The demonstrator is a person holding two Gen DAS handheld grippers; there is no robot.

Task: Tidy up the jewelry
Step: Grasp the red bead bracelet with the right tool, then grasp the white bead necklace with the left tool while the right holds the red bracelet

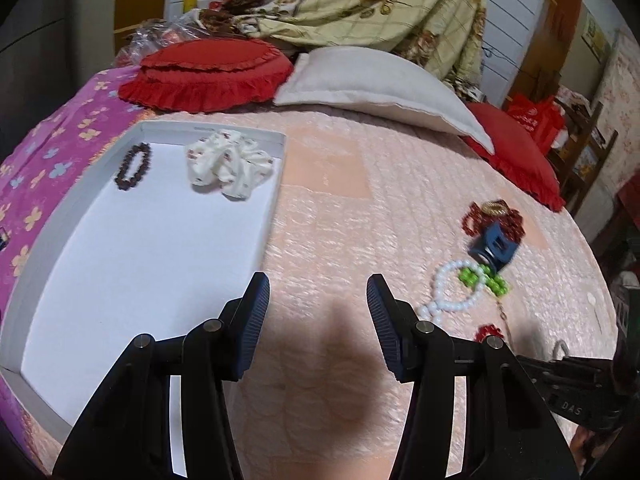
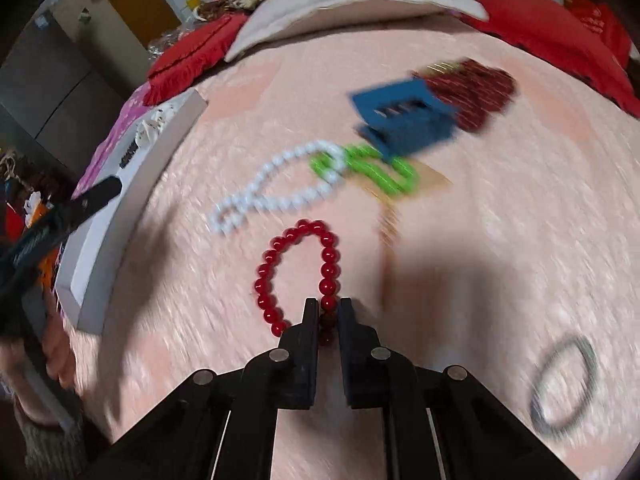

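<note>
Hovering over the pink bedspread [image 1: 328, 208], the left gripper [image 1: 318, 300] is holding its jaws wide apart with nothing between them. Just to its left, a white tray [image 1: 152, 240] is lying on the bed, carrying a dark bead bracelet [image 1: 134, 165] and a white scrunchie [image 1: 230, 166] near its far end. Off to the right, a blue hair claw [image 1: 495, 246], white beads [image 1: 452, 290] and green beads [image 1: 482, 278] are sitting bunched together.

Looking from the right wrist, the right gripper [image 2: 328, 306] is pinching a red bead bracelet [image 2: 298, 274] between nearly closed jaws, the loop lying on the bedspread ahead. A grey ring [image 2: 564, 386] is resting well apart to the right, blurred.
</note>
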